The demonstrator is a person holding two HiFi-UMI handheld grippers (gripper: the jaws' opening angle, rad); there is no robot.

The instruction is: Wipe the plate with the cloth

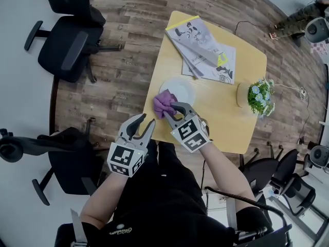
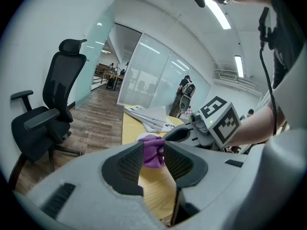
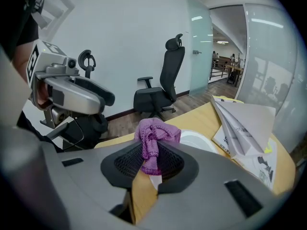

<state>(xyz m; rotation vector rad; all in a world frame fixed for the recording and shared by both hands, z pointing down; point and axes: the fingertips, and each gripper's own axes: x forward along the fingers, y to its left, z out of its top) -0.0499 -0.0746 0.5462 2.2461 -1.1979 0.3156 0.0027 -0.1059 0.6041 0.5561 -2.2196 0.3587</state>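
While the right gripper (image 1: 173,110) is clenched on the purple cloth (image 1: 162,103) at the lower-left rim of the white plate (image 1: 182,88) near frame centre, the left gripper (image 1: 143,126) hangs off the table (image 1: 226,112) edge, lower left of the cloth, jaws spread and empty.

Table (image 1: 221,115): bare wood between plate (image 1: 181,88) and flower pot (image 1: 258,96), also along near right edge; open lane. Paper stack (image 1: 203,48) just behind plate closes far side. Right gripper (image 1: 171,111), clamped on cloth (image 1: 163,103), blocks plate's near-left rim. Left gripper (image 1: 147,120), jaws apart, sits off table's near-left edge.
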